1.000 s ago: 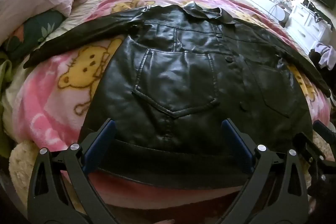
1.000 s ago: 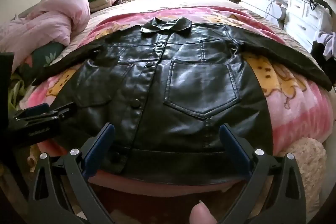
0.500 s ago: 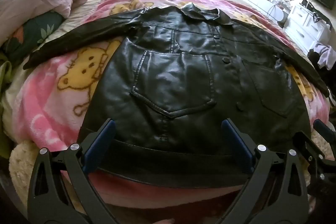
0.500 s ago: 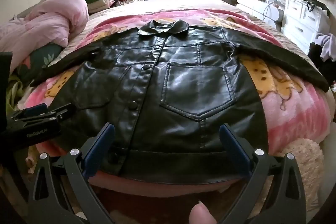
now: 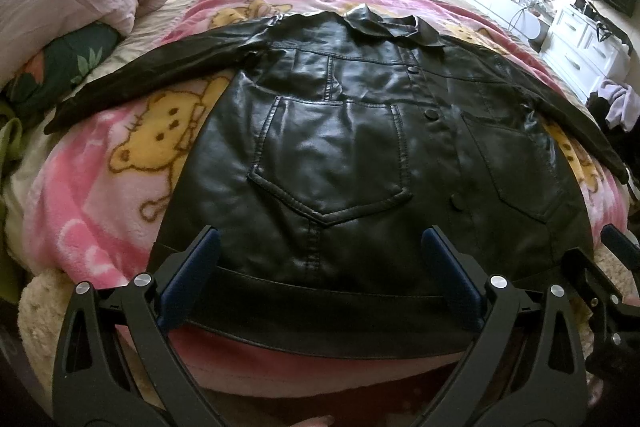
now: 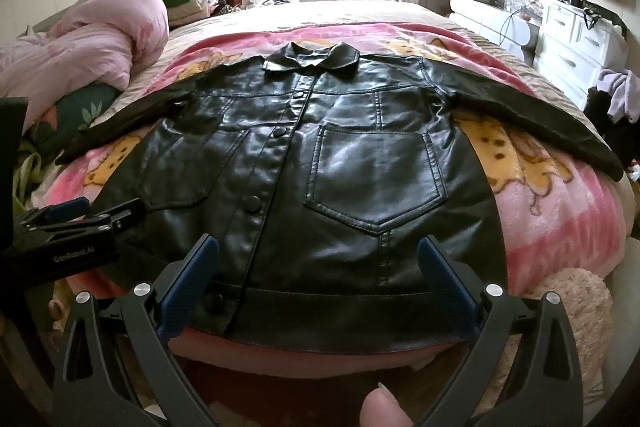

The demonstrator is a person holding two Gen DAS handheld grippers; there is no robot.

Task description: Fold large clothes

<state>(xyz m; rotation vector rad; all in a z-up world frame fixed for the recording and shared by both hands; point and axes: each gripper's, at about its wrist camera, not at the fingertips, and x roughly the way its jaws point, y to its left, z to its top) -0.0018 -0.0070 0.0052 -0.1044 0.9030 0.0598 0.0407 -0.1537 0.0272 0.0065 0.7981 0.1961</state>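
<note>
Left wrist | jacket (image 5: 344, 155) flat, hem at blanket (image 5: 92, 195) edge | both fingers spread, holding nothing

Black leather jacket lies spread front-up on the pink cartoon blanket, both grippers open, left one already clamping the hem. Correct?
Not quite: the left gripper clamps nothing; the left wrist view shows its open fingers hovering over the black leather jacket hem. The rest holds.

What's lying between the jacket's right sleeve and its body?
Only pink cartoon blanket shows between the right sleeve and the body of the black leather jacket, seen in the right wrist view.
</note>
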